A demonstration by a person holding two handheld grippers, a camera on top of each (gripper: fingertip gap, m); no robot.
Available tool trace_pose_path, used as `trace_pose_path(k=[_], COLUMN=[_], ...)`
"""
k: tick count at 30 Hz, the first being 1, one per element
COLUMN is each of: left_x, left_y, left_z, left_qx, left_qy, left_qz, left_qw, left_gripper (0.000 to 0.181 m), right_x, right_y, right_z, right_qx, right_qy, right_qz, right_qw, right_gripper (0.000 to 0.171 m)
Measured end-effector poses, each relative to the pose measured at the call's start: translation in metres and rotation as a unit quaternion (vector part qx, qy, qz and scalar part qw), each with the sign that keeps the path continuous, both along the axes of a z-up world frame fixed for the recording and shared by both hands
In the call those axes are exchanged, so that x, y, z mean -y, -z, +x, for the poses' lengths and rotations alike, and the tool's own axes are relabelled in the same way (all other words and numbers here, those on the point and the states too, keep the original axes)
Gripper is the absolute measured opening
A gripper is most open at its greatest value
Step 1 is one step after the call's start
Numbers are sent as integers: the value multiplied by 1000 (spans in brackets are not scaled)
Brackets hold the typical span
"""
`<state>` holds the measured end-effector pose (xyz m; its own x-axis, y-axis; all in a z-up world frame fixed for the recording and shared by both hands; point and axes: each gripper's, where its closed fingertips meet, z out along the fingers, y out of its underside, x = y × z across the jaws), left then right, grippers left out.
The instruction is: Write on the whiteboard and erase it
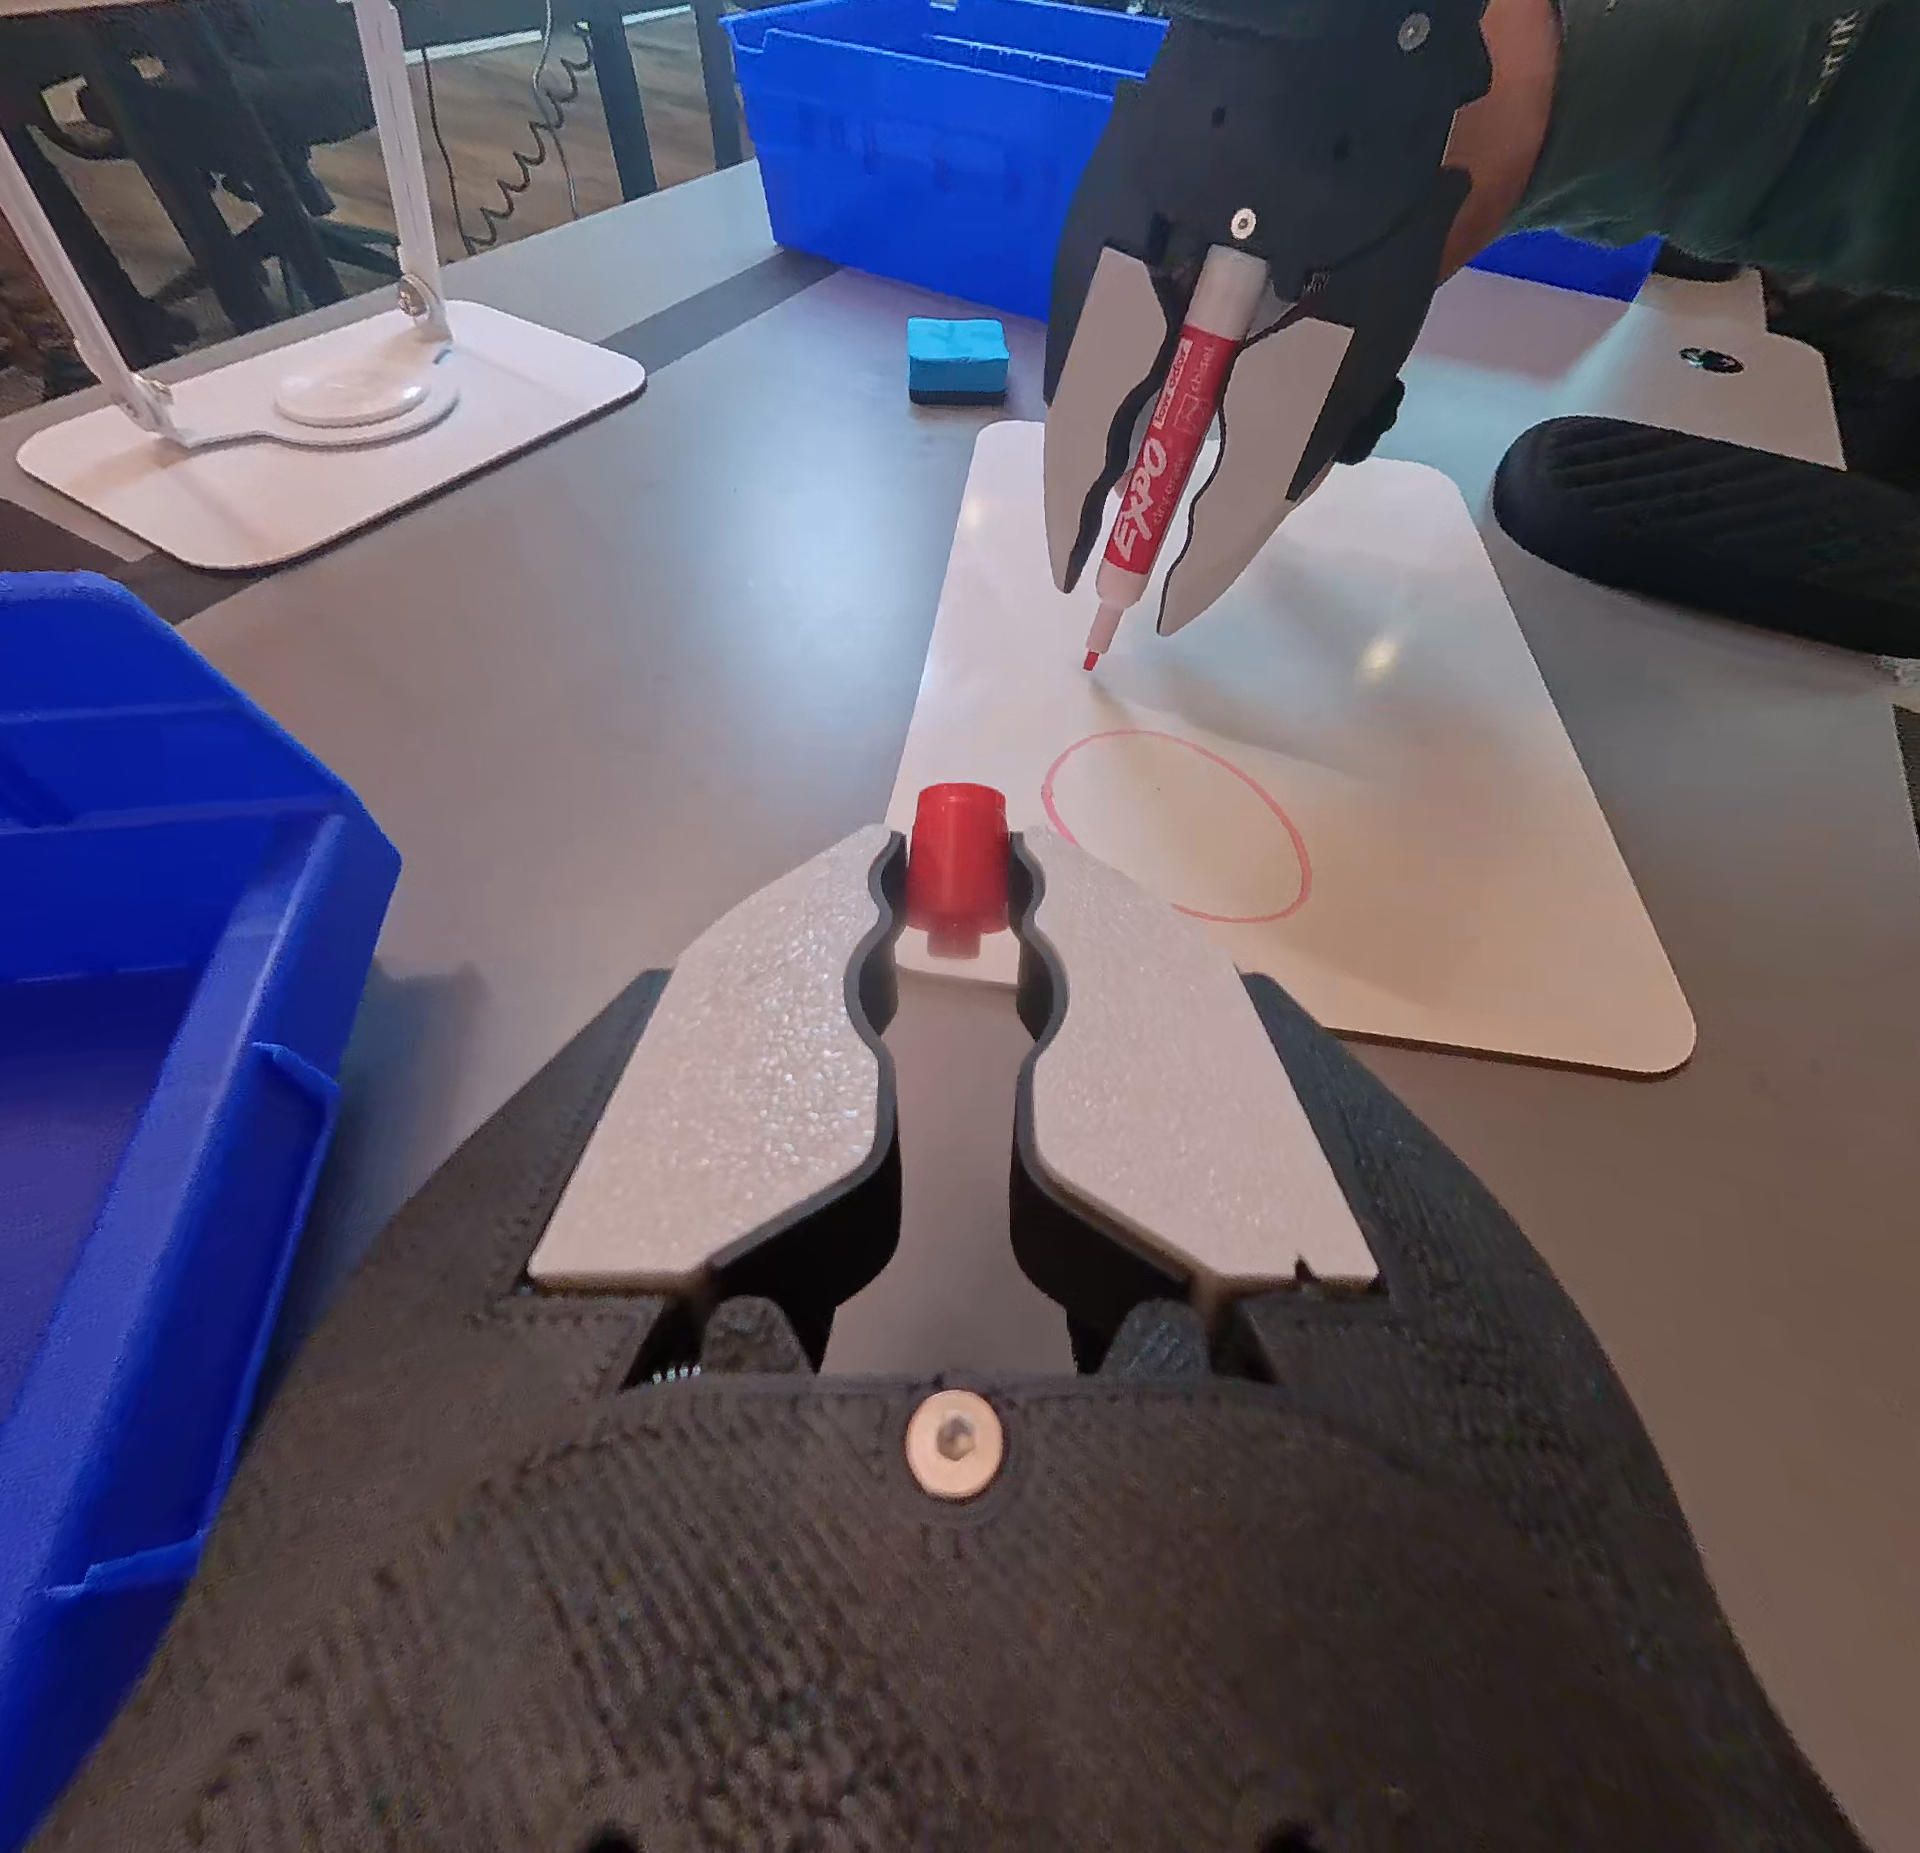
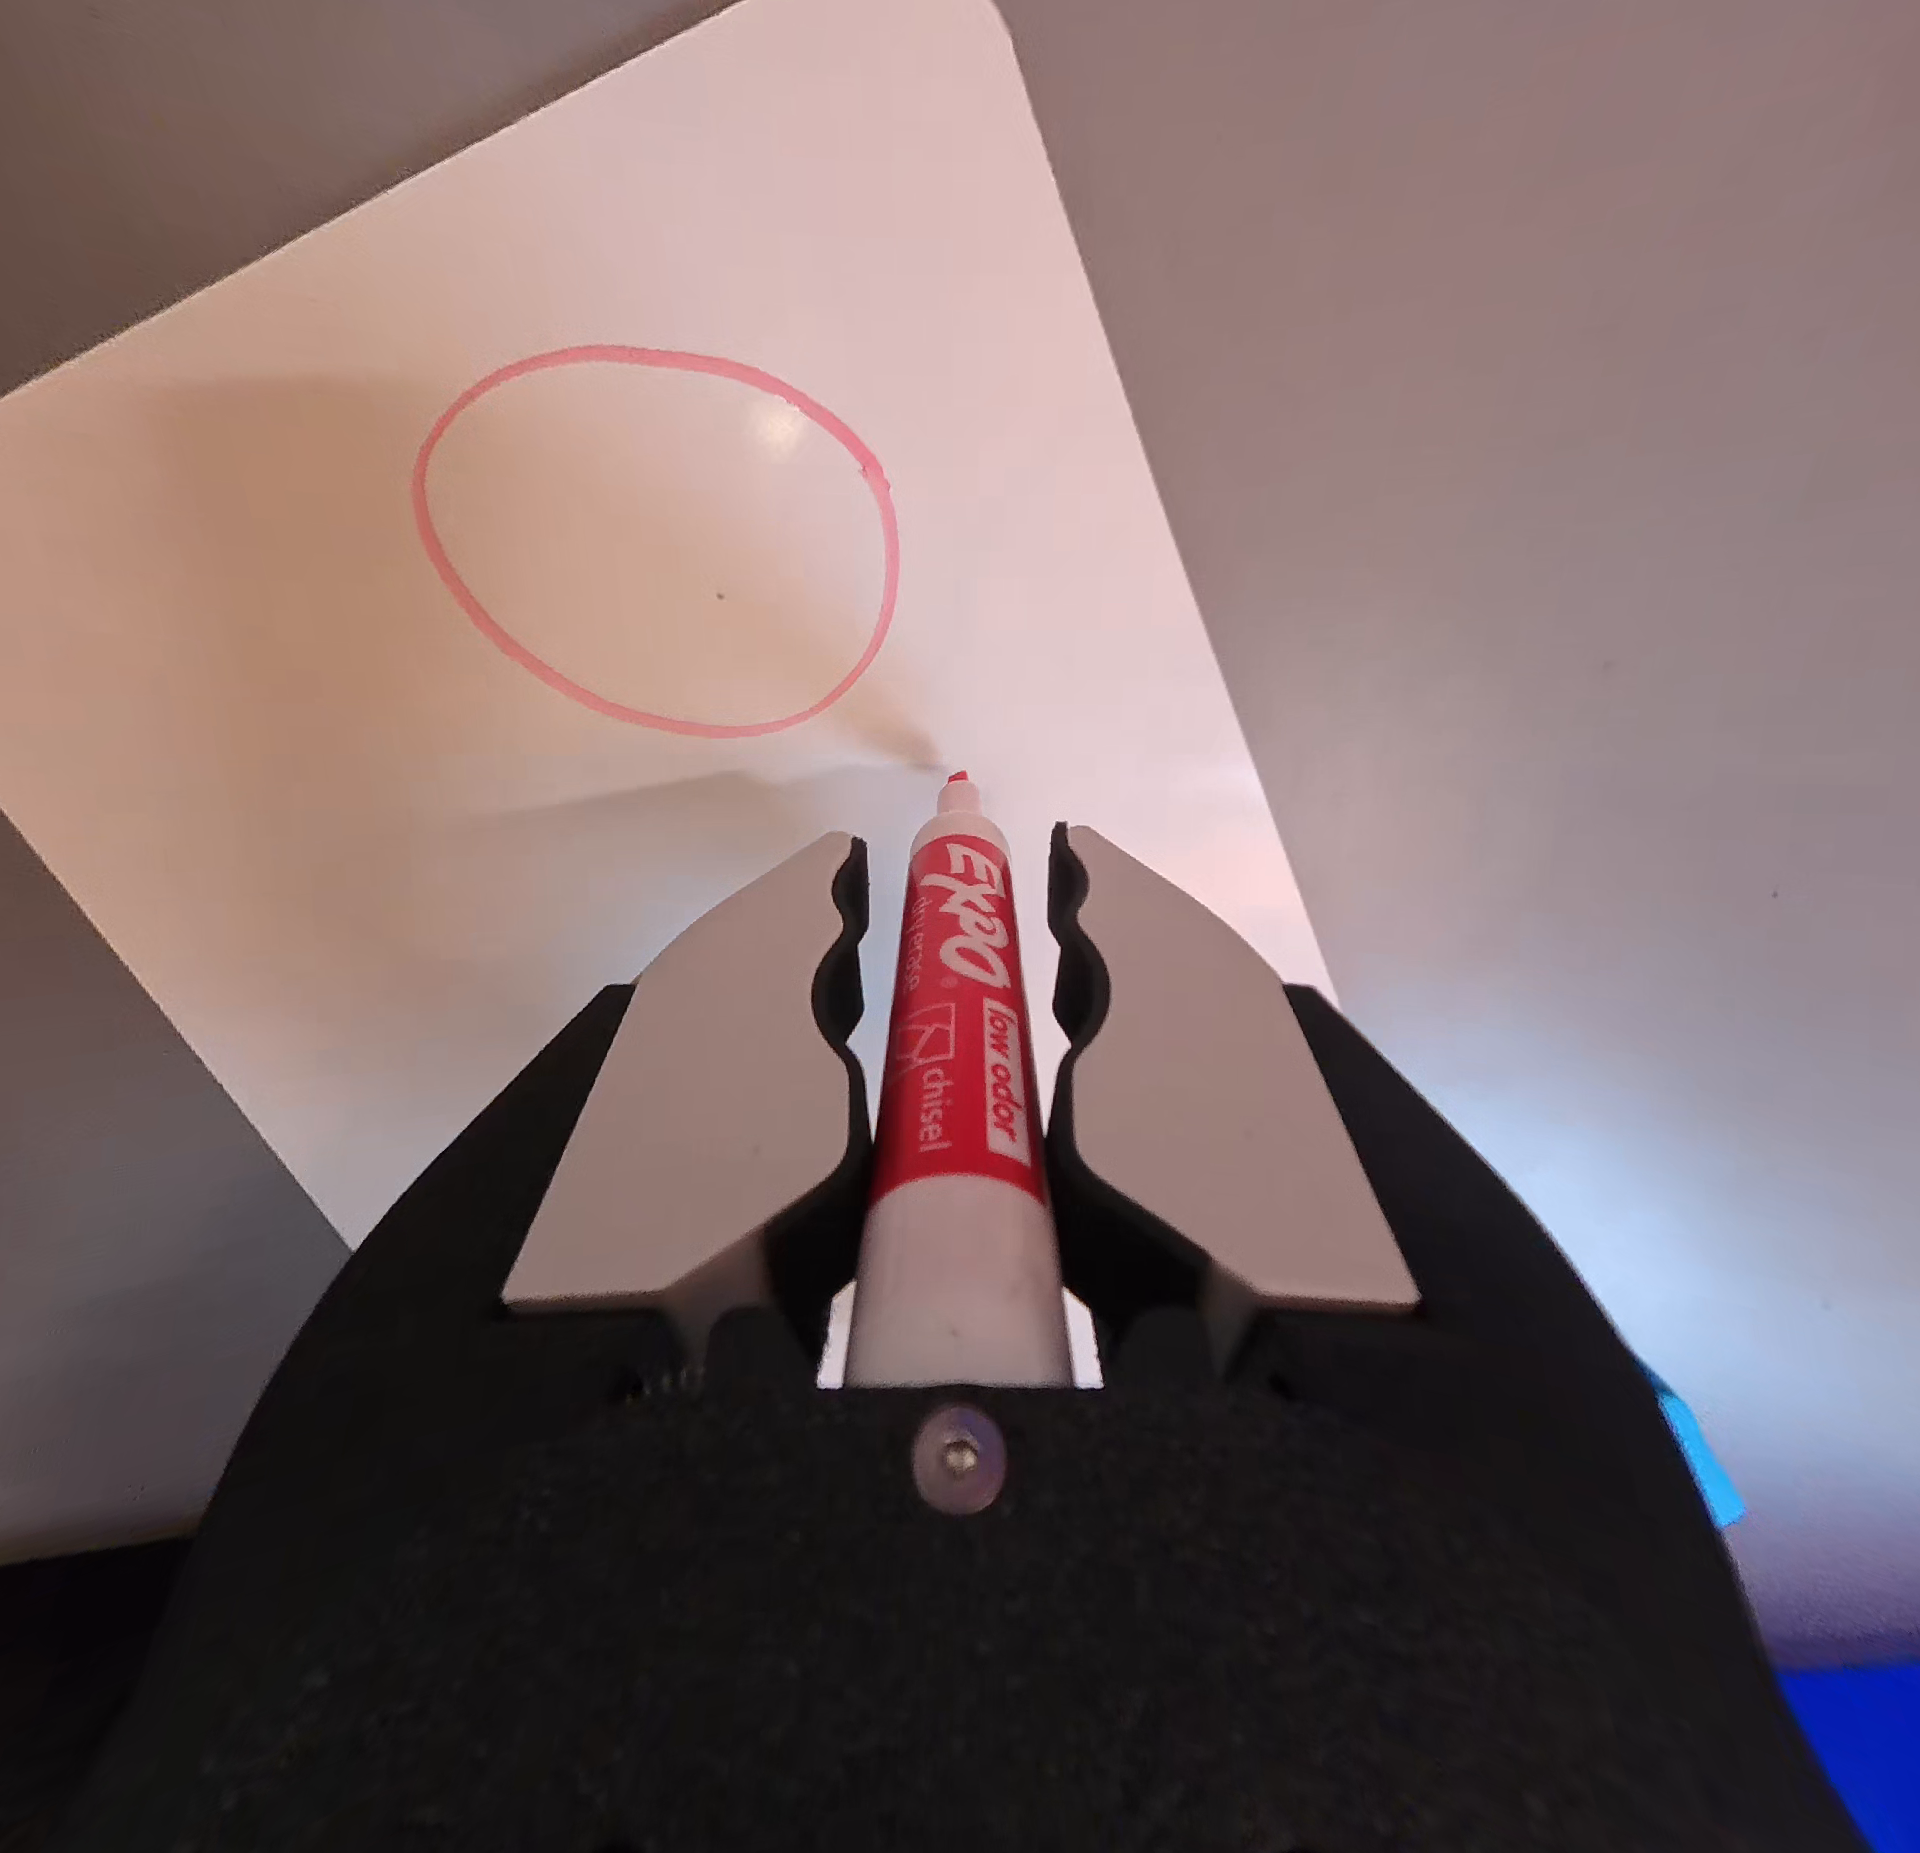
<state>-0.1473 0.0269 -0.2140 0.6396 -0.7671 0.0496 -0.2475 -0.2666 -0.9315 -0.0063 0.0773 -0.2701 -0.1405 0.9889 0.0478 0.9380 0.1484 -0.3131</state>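
Fig.: R gripper (image 2: 954,847), jaws clamped on red marker (image 2: 951,1034), tip at or just off the board (image 2: 312,868), beside a closed red ring (image 2: 657,541). L gripper (image 1: 954,873), jaws pinching the cap (image 1: 956,868) at board's near edge. Board lies flat on table (image 1: 623,681); eraser (image 1: 957,357) beyond its far end. To write well: keep marker steep w/ light, even pressure; start clear of ring; L holds cap off the board.

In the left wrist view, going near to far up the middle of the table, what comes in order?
Left tongs shut on the red cap → red circle on the whiteboard → marker tip, held by the right tongs → blue eraser → far blue bin.
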Motion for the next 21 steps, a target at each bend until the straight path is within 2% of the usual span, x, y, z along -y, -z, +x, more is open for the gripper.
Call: trace_pose_path(k=[7, 21], left_x=[0, 1], left_y=[3, 3], left_z=[0, 2], left_qx=[-4, -6], left_qy=[1, 7], left_qz=[-3, -5], left_qw=[1000, 1000], left_gripper=[19, 18], right_x=[-11, -6], right_y=[2, 5], right_z=[-1, 4], right_qx=[8, 29], right_qy=[4, 3], right_qz=[14, 13], right_qw=[1000, 999], right_gripper=[34, 34])
